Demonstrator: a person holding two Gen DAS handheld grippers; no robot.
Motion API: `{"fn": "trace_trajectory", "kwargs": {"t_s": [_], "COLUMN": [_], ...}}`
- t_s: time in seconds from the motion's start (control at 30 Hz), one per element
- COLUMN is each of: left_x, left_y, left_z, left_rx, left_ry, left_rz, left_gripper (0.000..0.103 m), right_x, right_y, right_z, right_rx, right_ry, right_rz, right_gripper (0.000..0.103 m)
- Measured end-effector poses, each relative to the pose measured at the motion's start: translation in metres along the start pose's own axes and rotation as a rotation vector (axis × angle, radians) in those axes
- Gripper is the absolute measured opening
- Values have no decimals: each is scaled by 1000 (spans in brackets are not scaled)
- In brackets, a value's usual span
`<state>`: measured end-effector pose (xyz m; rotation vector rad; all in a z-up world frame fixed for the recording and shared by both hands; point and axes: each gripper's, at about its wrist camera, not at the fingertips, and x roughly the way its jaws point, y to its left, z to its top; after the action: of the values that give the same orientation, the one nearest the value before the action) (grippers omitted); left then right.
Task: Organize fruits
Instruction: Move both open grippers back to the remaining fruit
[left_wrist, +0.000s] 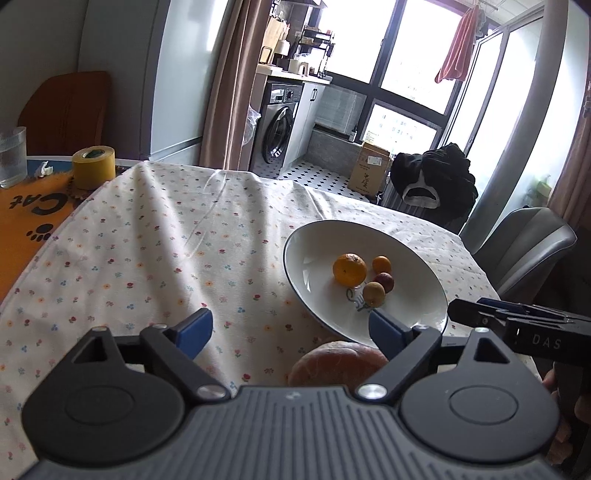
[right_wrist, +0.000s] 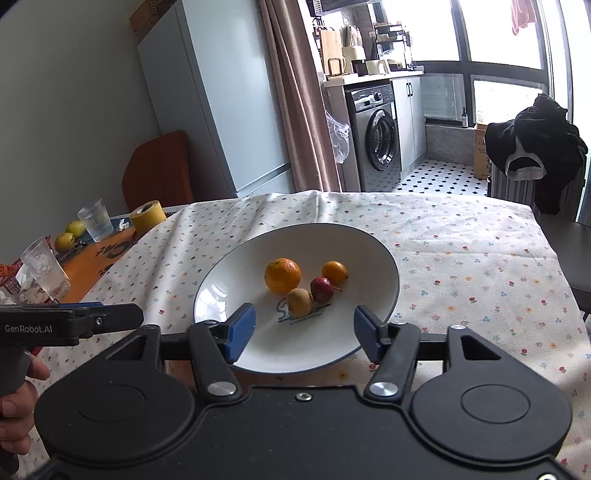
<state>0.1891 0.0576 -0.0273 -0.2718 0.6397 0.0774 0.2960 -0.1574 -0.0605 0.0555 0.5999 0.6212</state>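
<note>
Fruits gathered on plate; both grippers spread, nothing gripped.
Left wrist view: left gripper (left_wrist: 290, 332) is seen wide open and empty above a blurred reddish-brown round fruit (left_wrist: 338, 363) beside the white plate (left_wrist: 317, 240). Right wrist view: right gripper (right_wrist: 304, 332) is held partly open, empty, over the plate's near rim; orange (right_wrist: 282, 275), kumquat (right_wrist: 334, 272), red fruit (right_wrist: 321, 290) and brownish fruit (right_wrist: 299, 300) are clustered mid-plate.

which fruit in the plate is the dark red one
The small red fruit with a thin stem, lying between the yellow-brown fruit and the small orange fruit. The big orange and the others are orange or yellowish.
</note>
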Motion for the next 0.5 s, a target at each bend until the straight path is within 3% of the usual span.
{"fn": "trace_trajectory", "kwargs": {"t_s": [0.3, 0.43, 0.5], "left_x": [-16, -26, -31], "left_y": [1, -1, -4], "left_z": [-4, -6, -7], "left_rx": [-13, -12, -6], "left_ry": [-10, -5, 0], "left_rz": [-21, -50, -59], "left_gripper": [97, 98, 98], "right_x": [-22, -35, -42], "right_y": [0, 2, 2], "right_z": [-7, -8, -9], "right_rx": [13, 20, 29], "right_ry": [-11, -30, -39], "right_rz": [-9, -8, 1], "right_gripper": [83, 100, 103]}}
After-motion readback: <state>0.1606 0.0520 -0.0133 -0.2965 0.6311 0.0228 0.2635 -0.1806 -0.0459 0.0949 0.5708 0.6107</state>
